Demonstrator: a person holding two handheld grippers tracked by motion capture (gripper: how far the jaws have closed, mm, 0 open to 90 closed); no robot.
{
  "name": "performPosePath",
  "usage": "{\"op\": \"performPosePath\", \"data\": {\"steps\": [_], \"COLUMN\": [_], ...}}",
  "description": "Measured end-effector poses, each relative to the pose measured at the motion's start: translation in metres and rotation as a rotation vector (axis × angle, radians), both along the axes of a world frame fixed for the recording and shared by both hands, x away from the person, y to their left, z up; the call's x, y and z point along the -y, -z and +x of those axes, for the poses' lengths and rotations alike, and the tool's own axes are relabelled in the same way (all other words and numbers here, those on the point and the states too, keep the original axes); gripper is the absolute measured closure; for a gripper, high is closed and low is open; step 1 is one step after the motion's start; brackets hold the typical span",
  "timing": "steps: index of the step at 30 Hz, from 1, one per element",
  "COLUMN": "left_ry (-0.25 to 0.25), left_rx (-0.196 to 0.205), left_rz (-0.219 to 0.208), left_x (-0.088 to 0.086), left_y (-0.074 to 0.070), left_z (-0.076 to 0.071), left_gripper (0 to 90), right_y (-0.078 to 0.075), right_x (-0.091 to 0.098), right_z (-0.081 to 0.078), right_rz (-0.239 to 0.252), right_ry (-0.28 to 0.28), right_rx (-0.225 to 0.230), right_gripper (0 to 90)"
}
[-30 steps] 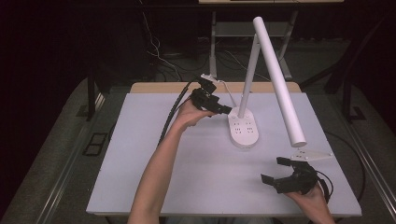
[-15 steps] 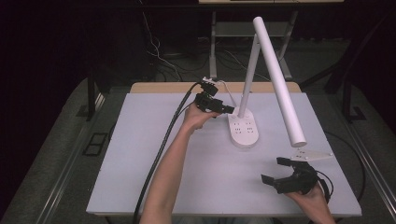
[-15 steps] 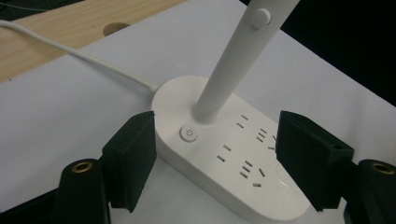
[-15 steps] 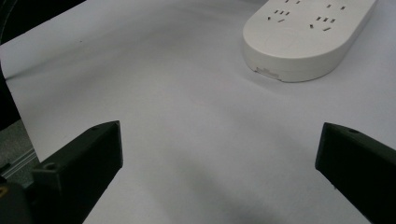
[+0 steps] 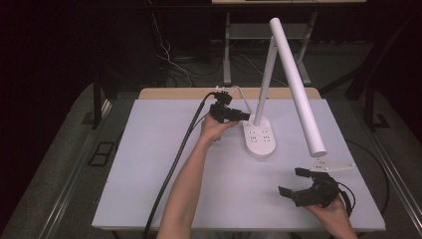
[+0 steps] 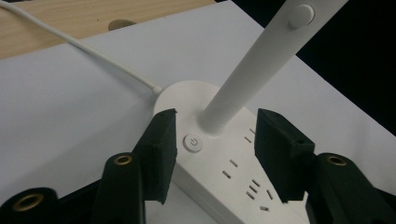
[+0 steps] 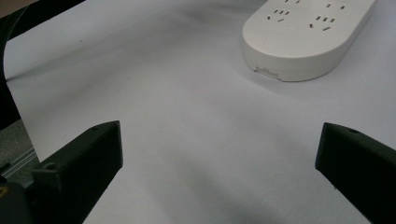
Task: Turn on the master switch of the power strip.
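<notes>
A white desk lamp stands at the back middle of the table: an oval base (image 5: 261, 142) with sockets, a slanted stem (image 5: 266, 74) and a long tube head (image 5: 298, 89). My left gripper (image 5: 244, 117) sits at the base's far end. In the left gripper view its jaws (image 6: 215, 116) straddle that end, with the round power button (image 6: 193, 142) and the foot of the stem between them. The jaws have just been closing, and the pads stand clear of the base. My right gripper (image 5: 290, 181) rests open at the front right, nothing between its jaws (image 7: 222, 135), facing the base (image 7: 303, 37).
The lamp's white cord (image 6: 84, 46) runs back over the wooden table edge (image 5: 174, 93). A thick black cable (image 5: 171, 169) trails from the left gripper along the forearm to the front edge. The lamp head overhangs the area above the right gripper.
The left hand has sunk and edged toward the lamp base, and its jaws have narrowed around the base's end. The right hand has kept still.
</notes>
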State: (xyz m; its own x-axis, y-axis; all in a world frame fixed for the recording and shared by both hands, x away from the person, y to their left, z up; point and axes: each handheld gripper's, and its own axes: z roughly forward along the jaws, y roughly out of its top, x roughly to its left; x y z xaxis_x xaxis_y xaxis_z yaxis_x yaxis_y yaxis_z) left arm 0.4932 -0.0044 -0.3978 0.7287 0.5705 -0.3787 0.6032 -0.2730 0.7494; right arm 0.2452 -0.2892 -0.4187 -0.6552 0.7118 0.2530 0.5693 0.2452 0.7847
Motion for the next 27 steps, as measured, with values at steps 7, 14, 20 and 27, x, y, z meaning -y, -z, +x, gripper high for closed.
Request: {"op": "performPosePath", "data": {"steps": [7, 14, 20, 27], "left_ry": [-0.043, -0.088, -0.108, -0.117], "left_rx": [-0.022, -0.044, -0.042, -0.03], "left_rz": [-0.032, -0.087, -0.077, -0.047], "left_x": [0.003, 0.005, 0.008, 0.014], "left_y": [0.007, 0.013, 0.02, 0.025], "left_z": [0.001, 0.001, 0.0, -0.003], "left_gripper": [61.5, 72.9, 85.2, 89.4], "right_y": [0.0, 0.0, 0.0, 0.001], "right_x": [-0.001, 0.0, -0.001, -0.002], "right_z": [0.0, 0.001, 0.0, 0.0], "right_rz": [-0.001, -0.002, -0.003, -0.009], "right_ry": [-0.001, 0.0, -0.001, -0.007], "right_rx": [-0.002, 0.0, -0.002, 0.0], "right_gripper": [0.2, 0.2, 0.2, 0.2]}}
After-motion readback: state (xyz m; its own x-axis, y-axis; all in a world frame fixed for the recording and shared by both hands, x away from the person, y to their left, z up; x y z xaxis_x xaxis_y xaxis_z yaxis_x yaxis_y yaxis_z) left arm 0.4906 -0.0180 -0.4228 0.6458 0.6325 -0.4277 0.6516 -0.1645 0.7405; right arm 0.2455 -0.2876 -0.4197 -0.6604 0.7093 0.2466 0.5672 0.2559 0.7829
